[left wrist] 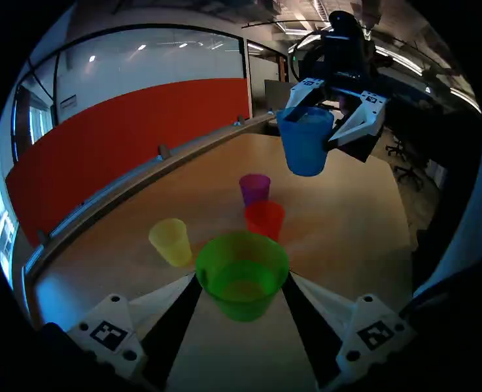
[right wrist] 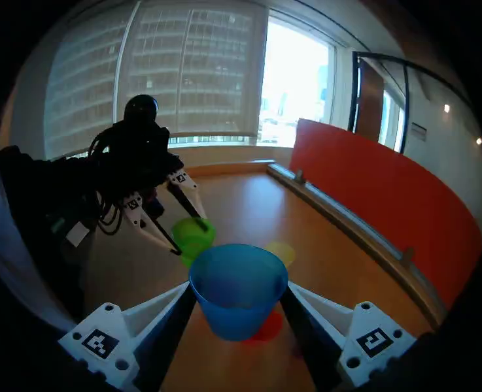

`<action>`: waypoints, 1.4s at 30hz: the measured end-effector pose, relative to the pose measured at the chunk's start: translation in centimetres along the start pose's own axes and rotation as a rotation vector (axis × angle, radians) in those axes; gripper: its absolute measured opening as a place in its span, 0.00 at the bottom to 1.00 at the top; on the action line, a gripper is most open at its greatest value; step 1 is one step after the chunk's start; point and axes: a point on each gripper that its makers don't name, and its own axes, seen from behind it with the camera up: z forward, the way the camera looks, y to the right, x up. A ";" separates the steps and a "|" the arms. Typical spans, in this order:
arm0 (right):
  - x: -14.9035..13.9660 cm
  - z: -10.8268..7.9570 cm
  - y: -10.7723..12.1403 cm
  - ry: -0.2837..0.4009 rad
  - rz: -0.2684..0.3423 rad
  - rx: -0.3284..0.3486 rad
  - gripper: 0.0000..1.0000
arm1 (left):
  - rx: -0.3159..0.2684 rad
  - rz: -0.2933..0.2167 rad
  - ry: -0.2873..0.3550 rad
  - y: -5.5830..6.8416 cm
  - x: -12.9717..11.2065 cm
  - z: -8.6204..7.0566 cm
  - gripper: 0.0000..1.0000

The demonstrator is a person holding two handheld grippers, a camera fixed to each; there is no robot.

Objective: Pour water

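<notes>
My left gripper [left wrist: 242, 287] is shut on a green cup [left wrist: 242, 274], held upright above the wooden table [left wrist: 345, 215]; some liquid seems to sit in its bottom. My right gripper [right wrist: 238, 294] is shut on a blue cup [right wrist: 238, 287], also upright and held in the air. In the left gripper view the blue cup [left wrist: 305, 140] hangs high over the table's far side in the right gripper [left wrist: 319, 127]. In the right gripper view the green cup [right wrist: 193, 239] sits between the left gripper's fingers [right wrist: 188, 189], beyond and left of the blue cup.
A yellow cup [left wrist: 171, 241], a red cup [left wrist: 264, 219] and a purple cup [left wrist: 254, 189] stand on the table between the two held cups. An orange wall panel [left wrist: 123, 137] and a rail run along the table's far edge. Office chairs [left wrist: 404, 163] stand beyond the table.
</notes>
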 end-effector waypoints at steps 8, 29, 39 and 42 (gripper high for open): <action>-2.2 0.7 -0.9 -0.039 -0.008 0.029 0.90 | -0.011 -0.003 -0.059 0.1 -2.5 0.9 0.86; -6.7 2.4 -2.7 -0.118 -0.027 0.081 0.90 | -0.030 -0.018 -0.116 -0.2 -5.5 3.7 0.86; -7.3 2.9 -2.8 -0.127 -0.026 0.086 0.90 | -0.034 -0.018 -0.140 -0.2 -6.9 4.6 0.86; -7.5 3.0 -2.8 -0.130 -0.024 0.087 0.90 | -0.038 -0.025 -0.141 -0.3 -7.1 4.7 0.86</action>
